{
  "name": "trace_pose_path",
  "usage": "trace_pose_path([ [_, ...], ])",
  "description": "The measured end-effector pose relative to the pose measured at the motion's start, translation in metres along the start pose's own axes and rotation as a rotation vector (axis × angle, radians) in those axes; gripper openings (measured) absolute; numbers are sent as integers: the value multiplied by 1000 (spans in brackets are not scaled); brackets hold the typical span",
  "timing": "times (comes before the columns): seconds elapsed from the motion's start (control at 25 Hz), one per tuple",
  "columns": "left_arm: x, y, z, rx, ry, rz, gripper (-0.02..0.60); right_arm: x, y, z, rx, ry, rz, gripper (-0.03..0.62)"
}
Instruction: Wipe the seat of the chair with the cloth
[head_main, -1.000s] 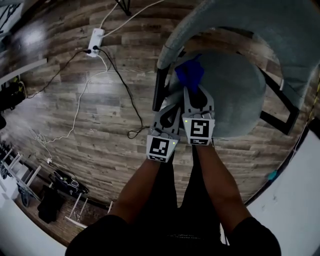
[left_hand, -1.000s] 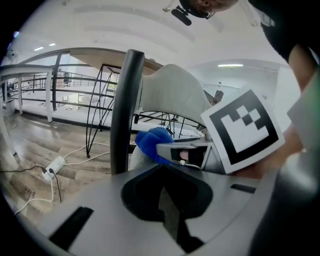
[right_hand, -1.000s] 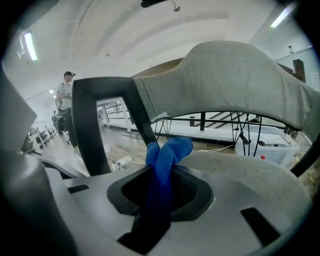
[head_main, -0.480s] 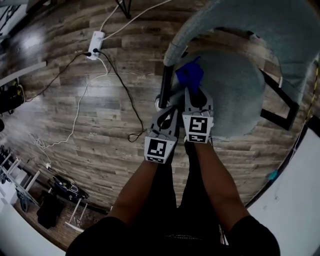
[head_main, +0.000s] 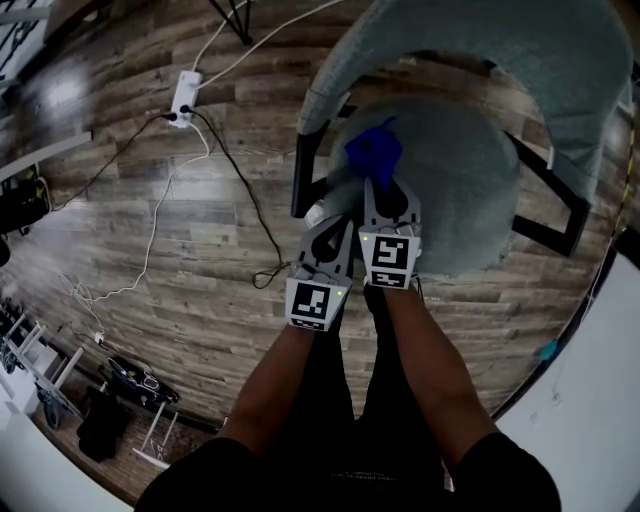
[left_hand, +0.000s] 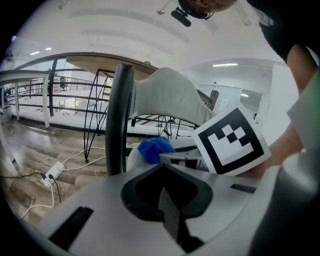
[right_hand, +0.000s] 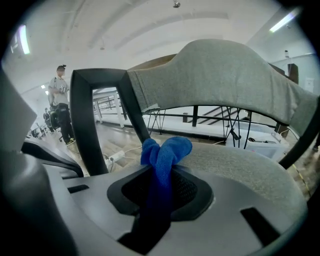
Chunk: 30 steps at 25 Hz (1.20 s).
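A grey upholstered chair with a round seat (head_main: 470, 190) (right_hand: 250, 170) and curved backrest (head_main: 520, 40) (right_hand: 220, 75) stands on black legs. My right gripper (head_main: 385, 195) (right_hand: 165, 165) is shut on a bunched blue cloth (head_main: 374, 150) (right_hand: 165, 150) that rests on the left part of the seat. My left gripper (head_main: 335, 225) (left_hand: 167, 200) hangs just left of it at the seat's edge, shut with nothing in it; in the left gripper view the blue cloth (left_hand: 155, 149) shows beyond its jaws.
A black chair leg (head_main: 303, 175) (left_hand: 120, 120) stands beside the left gripper. On the wood floor lie a white power strip (head_main: 184, 95) and black and white cables (head_main: 240, 170). A person (right_hand: 60, 105) stands far off at the left.
Both grippers and the cloth have shifted slightly left along with the view; the cloth stays on the seat's left part in the right gripper's hold.
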<state>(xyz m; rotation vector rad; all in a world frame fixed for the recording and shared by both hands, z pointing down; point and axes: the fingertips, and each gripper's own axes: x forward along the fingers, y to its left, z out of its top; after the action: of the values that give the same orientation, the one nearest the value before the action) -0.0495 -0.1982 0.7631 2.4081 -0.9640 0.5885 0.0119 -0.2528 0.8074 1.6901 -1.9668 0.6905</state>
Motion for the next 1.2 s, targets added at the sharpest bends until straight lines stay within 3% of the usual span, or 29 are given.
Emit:
trace_pose_path([
  [0.2,8,-12,-2,16,12,-23,2,-8,-15,-2,22,-25,-6,91],
  [1.2,50,-89,-12,53,60,-109,2,-72,-142,-47,151,-5,-216,91],
])
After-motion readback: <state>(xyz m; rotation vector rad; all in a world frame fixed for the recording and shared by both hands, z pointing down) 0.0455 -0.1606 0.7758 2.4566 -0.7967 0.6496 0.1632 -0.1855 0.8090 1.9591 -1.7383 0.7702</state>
